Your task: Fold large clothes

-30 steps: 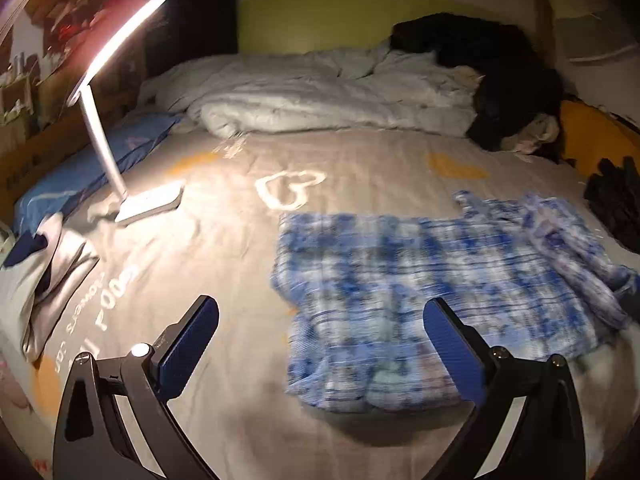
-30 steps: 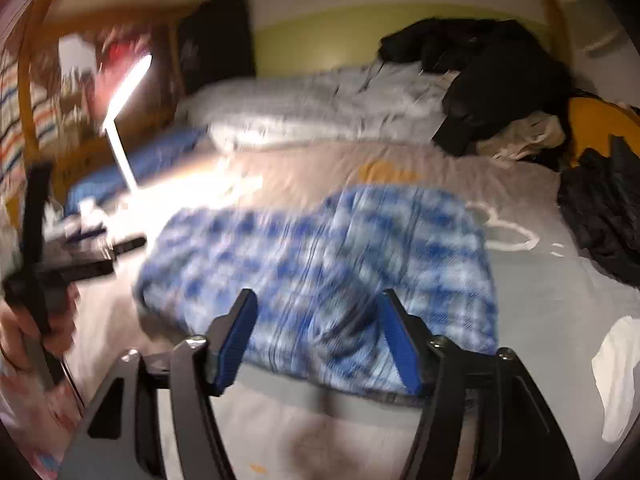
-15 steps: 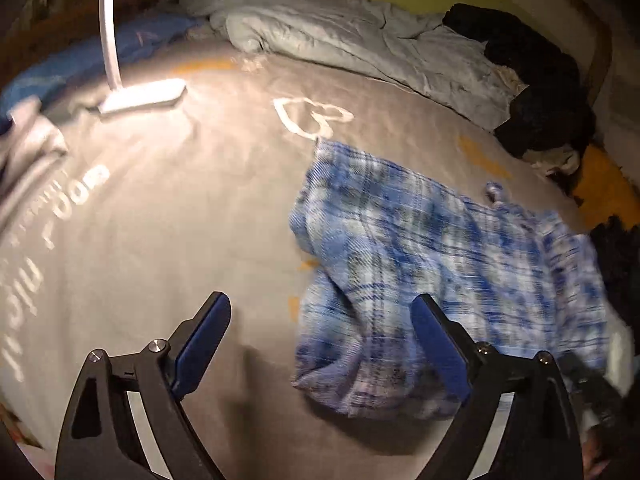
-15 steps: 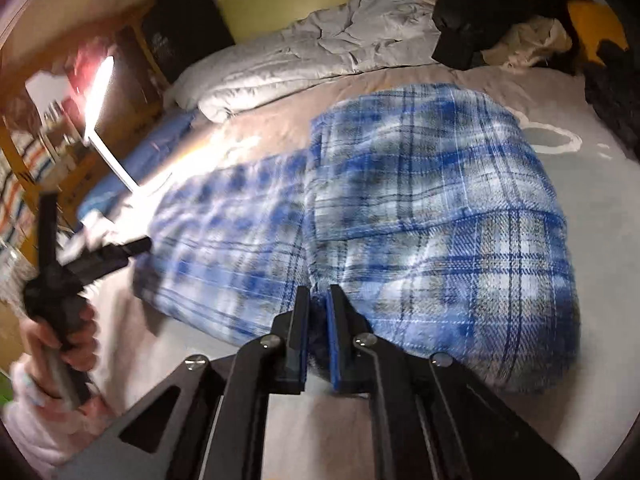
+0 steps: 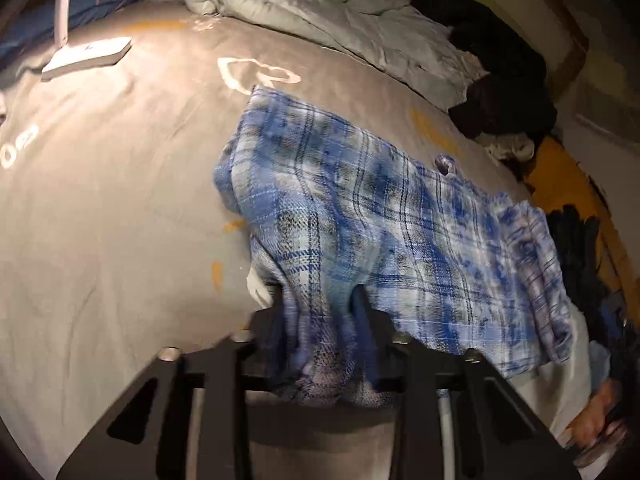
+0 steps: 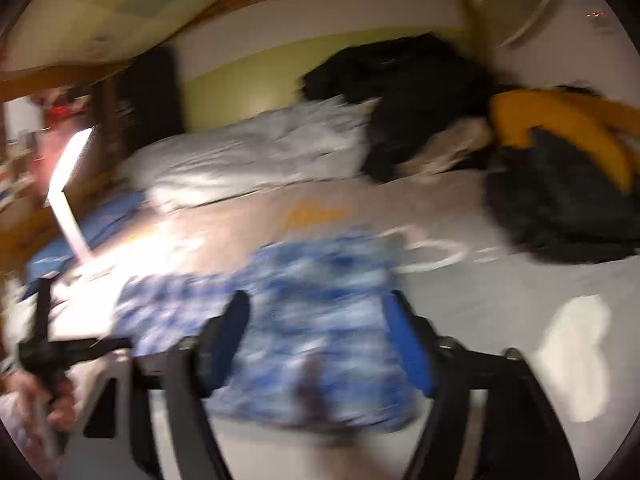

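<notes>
Left hand-held gripper (image 5: 320, 300): pinching a bunched near edge of the blue plaid shirt (image 5: 384, 216), cloth gathered thick between its fingers and hanging out below them. Grip sits at the shirt's near-left end, probably because that is the end to be carried over for a fold; a bunched hold gives purchase on thick flannel-like cloth but takes in several layers.

Right hand-held gripper (image 6: 316, 320): spread wide, nothing between its fingers, poised above the near edge of the same shirt (image 6: 304, 304). View heavily blurred; whether its fingertips touch cloth cannot be told. Judged to be free so the left can work alone, or lining up for its own corner.

Shirt location: on the bed (image 5: 100, 200), on the tan-grey cover, roughly centre, spread lengthwise with its far end rumpled toward the right side of the left wrist view. Appears partly folded already, layers showing at the near edge.

Surroundings:
- desk lamp (image 5: 86, 52) standing on the cover at far left, lit, well apart from the shirt
- rolled grey duvet (image 5: 304, 4) along the head end
- dark clothes (image 5: 492, 68) heaped at the far right, clear of the folding area

Risk, as judged: uneven bunching could drag the lower layers askew when lifted.
</notes>
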